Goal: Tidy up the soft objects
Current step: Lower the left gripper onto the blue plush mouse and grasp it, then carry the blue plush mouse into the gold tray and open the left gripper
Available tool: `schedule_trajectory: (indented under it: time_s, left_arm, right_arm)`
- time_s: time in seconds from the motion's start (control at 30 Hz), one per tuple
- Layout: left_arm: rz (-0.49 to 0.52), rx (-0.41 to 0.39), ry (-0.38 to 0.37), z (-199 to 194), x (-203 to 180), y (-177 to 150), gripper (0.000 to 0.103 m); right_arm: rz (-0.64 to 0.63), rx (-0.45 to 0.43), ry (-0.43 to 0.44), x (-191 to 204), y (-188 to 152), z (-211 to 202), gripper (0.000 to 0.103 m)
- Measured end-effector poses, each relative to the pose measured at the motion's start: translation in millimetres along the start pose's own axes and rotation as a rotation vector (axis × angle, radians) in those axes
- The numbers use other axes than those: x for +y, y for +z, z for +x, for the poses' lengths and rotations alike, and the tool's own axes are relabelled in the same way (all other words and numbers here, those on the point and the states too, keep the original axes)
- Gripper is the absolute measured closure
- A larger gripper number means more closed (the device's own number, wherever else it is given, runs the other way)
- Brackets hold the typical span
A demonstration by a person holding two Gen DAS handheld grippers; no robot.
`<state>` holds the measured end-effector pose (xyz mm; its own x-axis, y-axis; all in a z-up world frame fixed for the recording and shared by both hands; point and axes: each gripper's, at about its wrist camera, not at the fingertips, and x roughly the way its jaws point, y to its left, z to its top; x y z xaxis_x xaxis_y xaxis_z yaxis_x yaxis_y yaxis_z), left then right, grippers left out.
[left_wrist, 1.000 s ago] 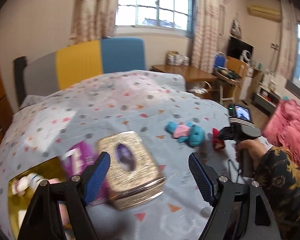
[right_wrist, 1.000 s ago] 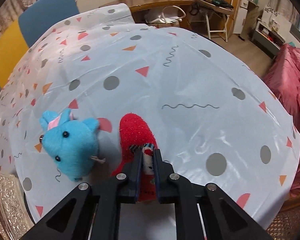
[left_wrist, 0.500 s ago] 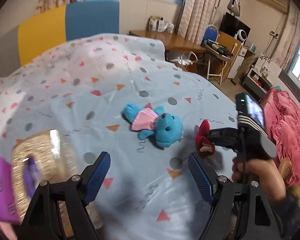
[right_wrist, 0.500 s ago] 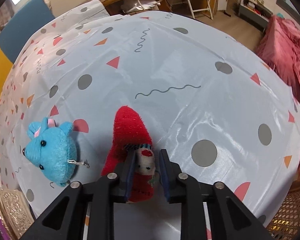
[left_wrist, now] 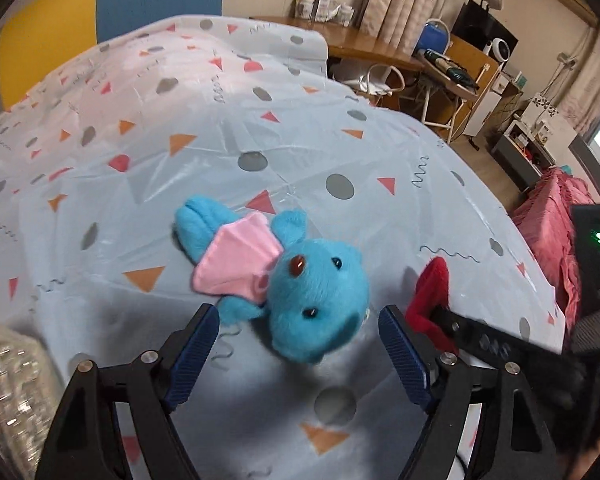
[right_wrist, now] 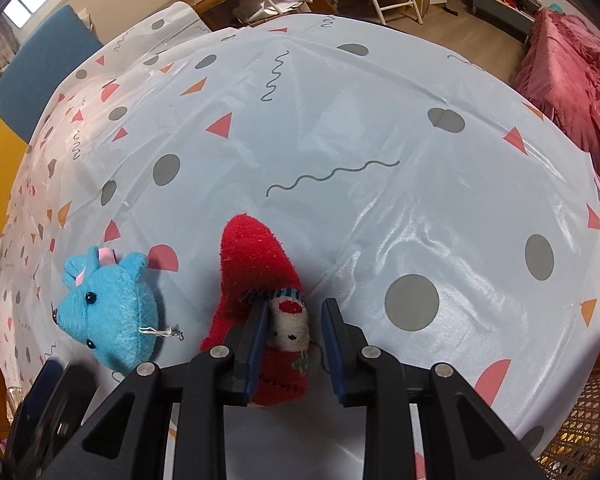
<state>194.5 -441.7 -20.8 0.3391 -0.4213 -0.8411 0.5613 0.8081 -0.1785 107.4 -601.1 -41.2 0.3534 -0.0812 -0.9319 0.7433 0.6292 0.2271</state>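
The left gripper [left_wrist: 300,344] hangs over the patterned plastic sheet [left_wrist: 228,120] with its fingers spread wide, and the blue plush mouse [left_wrist: 300,280] lies just ahead of and between the tips: its head is nearest the tips, and its body in a pink dress points away and towards the left finger. Nothing is gripped yet. The step in hand looks like picking up this toy. To do it well, the person would lower the fingers so they straddle the head or the neck, with both pads beside the plush and not on top of it, then close gently, since the stuffing will squash and a shallow pinch on fur could slip.

The right gripper [right_wrist: 296,344] has its fingers parted a little, with a red Christmas sock [right_wrist: 260,280] bearing a small doll face lying between them; the left pad touches the sock, the right pad stands clear of it, so the sock rests on the sheet rather than being pinched.

What crowds the left hand is that right gripper: in the left view its black arm and the red sock sit just beyond the right fingertip, close enough to be bumped as the fingers close. A shiny metallic box [left_wrist: 8,380] lies off past the left finger, well apart from the mouse. A pink blanket [right_wrist: 572,60] and furniture lie beyond the sheet's edge, out of the way.
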Motion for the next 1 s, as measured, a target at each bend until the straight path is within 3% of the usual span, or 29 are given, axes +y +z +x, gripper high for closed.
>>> schedule_trajectory:
  time_s: [0.17,0.2,0.23,0.27,0.33,0.63,1.0]
  left_arm:
    - [-0.016,0.030,0.022,29.6,-5.6,8.0,0.021]
    - [-0.030,0.046,0.010,37.1,-2.7,7.1,0.026]
    - [-0.048,0.055,-0.021,40.7,1.1,5.1,0.040]
    - [-0.056,0.055,-0.046,41.3,3.7,3.5,0.047]
    - [-0.038,0.026,-0.042,35.1,6.8,-2.7,0.050]
    - [0.019,-0.009,0.019,-3.9,22.2,-30.8,0.052]
    - [-0.002,-0.203,0.135,-106.6,52.3,-20.1,0.052]
  right_arm:
    - [-0.002,-0.002,-0.001,-1.6,0.6,0.1,0.076]
    - [-0.004,-0.001,0.000,-1.3,0.9,0.5,0.076]
    - [-0.011,-0.003,-0.005,-0.6,0.9,0.6,0.076]
    - [-0.019,-0.004,-0.008,-0.2,0.6,0.5,0.076]
    - [-0.031,-0.008,-0.013,0.8,0.4,0.5,0.076]
    - [-0.094,-0.024,-0.052,9.4,0.3,3.5,0.077]
    - [-0.214,-0.056,-0.091,30.1,-3.9,6.7,0.077]
